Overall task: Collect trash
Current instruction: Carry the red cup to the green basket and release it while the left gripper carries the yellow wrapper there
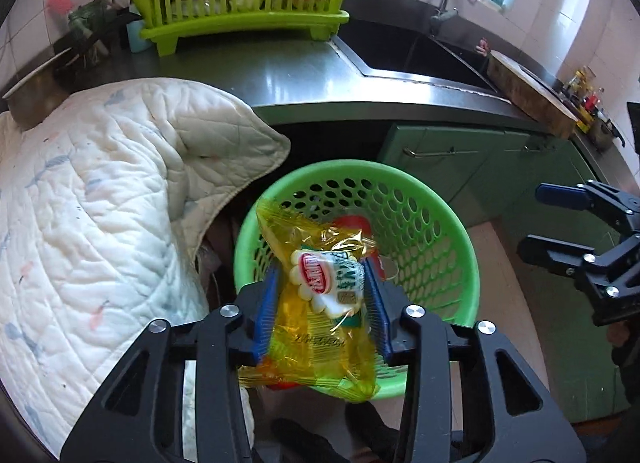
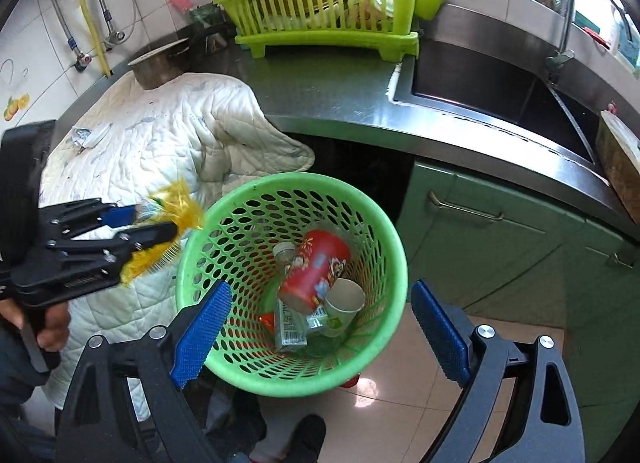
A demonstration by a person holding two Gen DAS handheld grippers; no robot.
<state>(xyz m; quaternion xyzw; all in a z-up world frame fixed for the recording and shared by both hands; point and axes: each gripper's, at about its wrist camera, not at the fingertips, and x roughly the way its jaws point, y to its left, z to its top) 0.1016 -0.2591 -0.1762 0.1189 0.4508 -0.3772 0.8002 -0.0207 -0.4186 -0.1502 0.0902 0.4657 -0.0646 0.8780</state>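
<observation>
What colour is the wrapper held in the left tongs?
Translucent yellow, with a white and red label; the snack wrapper shows best in the left wrist view, clamped in the left tongs.

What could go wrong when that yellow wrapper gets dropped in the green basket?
1. The left gripper holds the wrapper near the basket rim on the quilt side, so in the right wrist view it might fall outside or onto the quilt.
2. The wrapper is light and crinkly, so it may cling to a pad.
3. Bumping the rim could tip the basket with its cups.
</observation>
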